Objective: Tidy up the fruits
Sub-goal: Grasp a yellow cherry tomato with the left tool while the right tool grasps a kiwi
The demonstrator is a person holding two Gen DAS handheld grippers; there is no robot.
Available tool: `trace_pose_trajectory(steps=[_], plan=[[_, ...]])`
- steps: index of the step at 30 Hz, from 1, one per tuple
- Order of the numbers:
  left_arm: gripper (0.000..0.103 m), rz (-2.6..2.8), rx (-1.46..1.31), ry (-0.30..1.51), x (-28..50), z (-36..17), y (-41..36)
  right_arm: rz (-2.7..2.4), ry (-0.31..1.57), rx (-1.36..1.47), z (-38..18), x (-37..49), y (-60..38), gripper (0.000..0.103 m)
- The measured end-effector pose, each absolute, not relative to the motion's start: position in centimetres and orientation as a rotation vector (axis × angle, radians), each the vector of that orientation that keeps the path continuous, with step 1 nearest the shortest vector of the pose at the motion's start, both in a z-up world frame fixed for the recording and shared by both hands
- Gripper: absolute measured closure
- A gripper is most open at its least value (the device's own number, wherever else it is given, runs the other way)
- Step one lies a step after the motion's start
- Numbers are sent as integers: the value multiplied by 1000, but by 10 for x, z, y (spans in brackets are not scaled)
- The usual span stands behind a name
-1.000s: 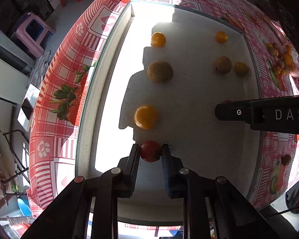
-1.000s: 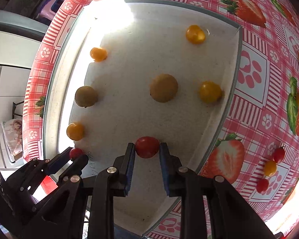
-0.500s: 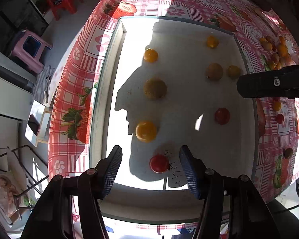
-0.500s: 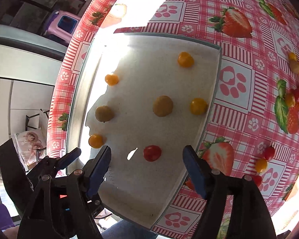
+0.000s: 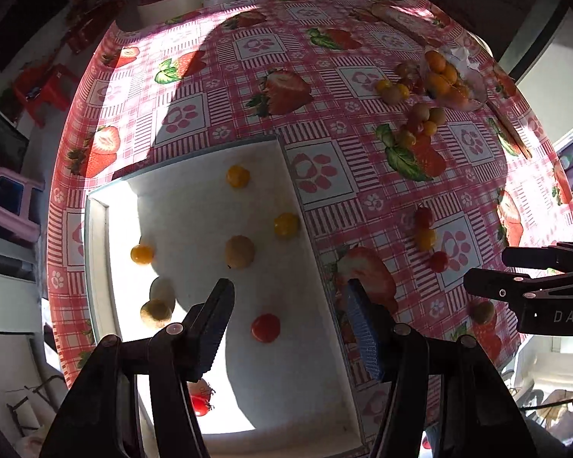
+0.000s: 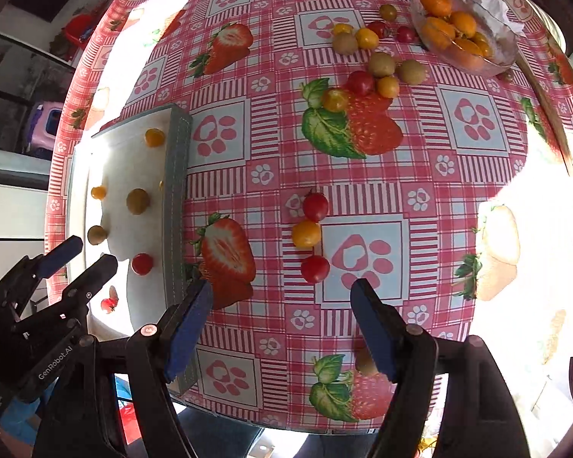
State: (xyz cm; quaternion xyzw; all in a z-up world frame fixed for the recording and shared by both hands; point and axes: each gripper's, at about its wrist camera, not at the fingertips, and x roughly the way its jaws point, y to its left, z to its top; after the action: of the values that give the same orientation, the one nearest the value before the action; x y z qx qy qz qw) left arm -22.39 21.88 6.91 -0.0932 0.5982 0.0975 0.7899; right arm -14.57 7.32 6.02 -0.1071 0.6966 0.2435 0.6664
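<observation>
- My left claw (image 5: pixel 288 320) stood apart with nothing in it, over the white tray (image 5: pixel 317 252); its left arm hid part of a red tomato (image 5: pixel 200 400) at the tray's near end.
- My right claw (image 6: pixel 280 320) was also apart and empty, above the bare strawberry-print tabletop (image 6: pixel 248 87), its right pad covering most of a small brownish fruit (image 6: pixel 365 362).
- In the right view I could read "GenRobot.AI" on the left claw's body; in the left view only "DAS" showed on the right claw (image 5: pixel 485 271), the rest cut off by the frame edge.
- A second earlier each claw was clamped on a red tomato in the tray; both had let go, and the second tomato (image 5: pixel 265 327) lay loose on the tray floor.
- The tray held yellow and brownish fruits too; three loose fruits (image 6: pixel 310 234) lay ahead of the right claw.
- Glare washed out the tabletop's right edge (image 6: pixel 534 229).
- The clear dish of orange fruit (image 6: pixel 458 34) was far off.
</observation>
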Motion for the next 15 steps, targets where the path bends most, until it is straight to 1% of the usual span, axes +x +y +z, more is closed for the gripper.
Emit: trace_pose_trajectory(steps=[6, 15], plan=[[42, 63, -167, 1341, -182, 56, 180, 432, 1628, -179, 43, -150, 21, 25], [42, -7, -186, 1448, -149, 13, 150, 413, 1673, -177, 21, -162, 1, 25]])
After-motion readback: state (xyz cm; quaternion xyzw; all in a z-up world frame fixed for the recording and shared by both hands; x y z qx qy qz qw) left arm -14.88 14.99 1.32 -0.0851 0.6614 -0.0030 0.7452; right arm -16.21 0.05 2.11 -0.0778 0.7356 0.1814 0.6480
